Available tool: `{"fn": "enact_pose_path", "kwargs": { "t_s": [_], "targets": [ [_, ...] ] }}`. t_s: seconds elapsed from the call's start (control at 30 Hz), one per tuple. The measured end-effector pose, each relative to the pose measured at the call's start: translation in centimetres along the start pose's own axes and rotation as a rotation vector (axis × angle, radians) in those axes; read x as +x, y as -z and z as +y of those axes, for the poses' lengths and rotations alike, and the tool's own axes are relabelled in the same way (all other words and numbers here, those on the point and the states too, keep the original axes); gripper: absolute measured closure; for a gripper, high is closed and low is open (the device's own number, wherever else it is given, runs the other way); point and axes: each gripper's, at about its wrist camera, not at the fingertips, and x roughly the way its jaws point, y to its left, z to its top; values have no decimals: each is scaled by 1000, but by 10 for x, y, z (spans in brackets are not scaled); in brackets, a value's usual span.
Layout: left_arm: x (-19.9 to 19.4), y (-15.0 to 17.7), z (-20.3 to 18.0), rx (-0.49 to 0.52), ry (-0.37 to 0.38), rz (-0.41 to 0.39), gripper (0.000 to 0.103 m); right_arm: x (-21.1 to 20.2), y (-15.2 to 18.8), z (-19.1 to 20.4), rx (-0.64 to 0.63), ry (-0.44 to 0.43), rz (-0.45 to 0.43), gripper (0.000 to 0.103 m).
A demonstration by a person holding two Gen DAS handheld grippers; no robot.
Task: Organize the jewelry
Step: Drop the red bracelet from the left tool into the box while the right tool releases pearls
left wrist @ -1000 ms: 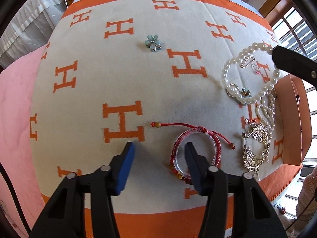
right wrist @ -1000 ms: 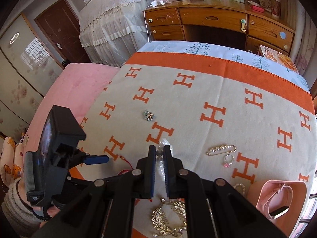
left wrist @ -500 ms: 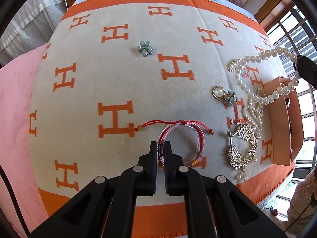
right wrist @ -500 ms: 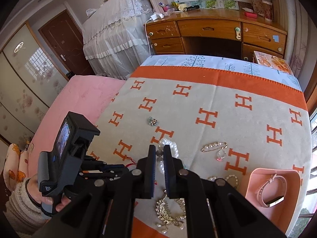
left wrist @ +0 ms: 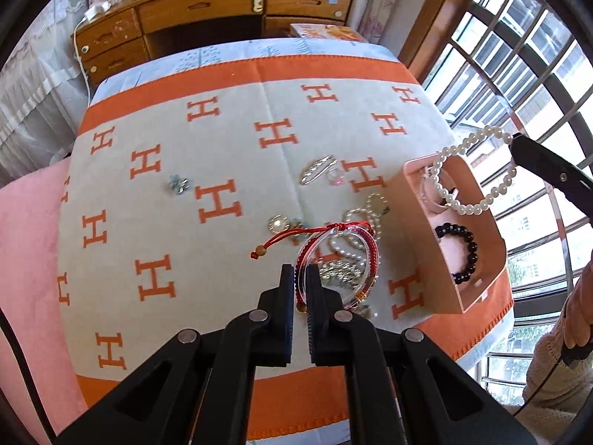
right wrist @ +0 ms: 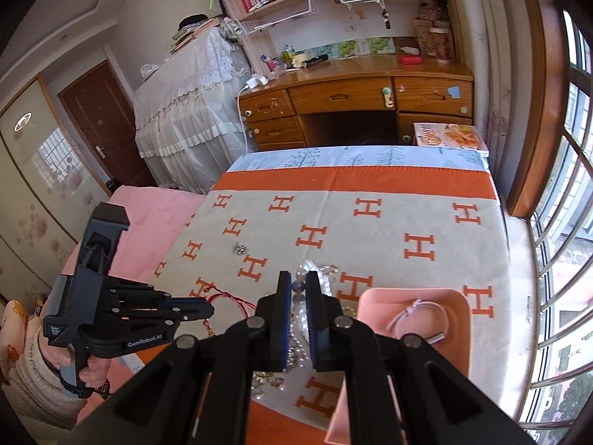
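My left gripper [left wrist: 300, 282] is shut on a red cord bracelet [left wrist: 370, 256] and a clear bangle [left wrist: 315, 244], both lifted off the orange and cream blanket [left wrist: 229, 141]. My right gripper [right wrist: 296, 289] is shut on a pearl necklace [right wrist: 297, 319]. In the left wrist view the necklace [left wrist: 478, 170] hangs as a loop from the right gripper [left wrist: 515, 144] over the pink jewelry box [left wrist: 415, 200]. A black bead bracelet [left wrist: 459, 252] lies in the box. In the right wrist view the left gripper [right wrist: 209, 307] is at the left with the red cord [right wrist: 226, 298].
On the blanket lie a flower brooch [left wrist: 180, 183], a silver pin [left wrist: 318, 168], a pink ring [left wrist: 336, 177], a round pearl brooch [left wrist: 278, 223], pearl strands [left wrist: 365, 211] and a gold leaf piece [left wrist: 339, 270]. A pink watch strap [right wrist: 418, 313] is in the box. Window bars [left wrist: 519, 74] stand to the right.
My left gripper shut on the red cord bracelet and clear bangle and lifted them. My right gripper carried the pearl necklace up and rightward over the pink box.
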Motion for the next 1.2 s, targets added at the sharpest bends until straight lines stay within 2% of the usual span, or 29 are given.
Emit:
{"fn": "enact_pose_path", "kwargs": {
  "t_s": [0.17,0.27,0.53,0.6,0.77,1.0,1.2],
  "targets": [
    [-8,-13,-47,83,37,-33,99,-5,13,-38,62,80,11,95],
    [-5,-21,-72,121,59,-43,99,2,23,-54,96,98,40,95],
    [14,-32,-122,195,128,-29,99,2,55,-71,131,65,111,95],
    [22,-34,-128,201,140,-15,99,4,65,-72,108,75,146,95],
    [54,-38,-140,204,155,35,99,13,86,-88,117,202,216,95],
    [94,-40,-144,180,167,98,99,4,94,-101,154,257,193,94],
    [106,-42,-142,174,162,109,99,1,92,-102,168,238,179,94]
  ]
}}
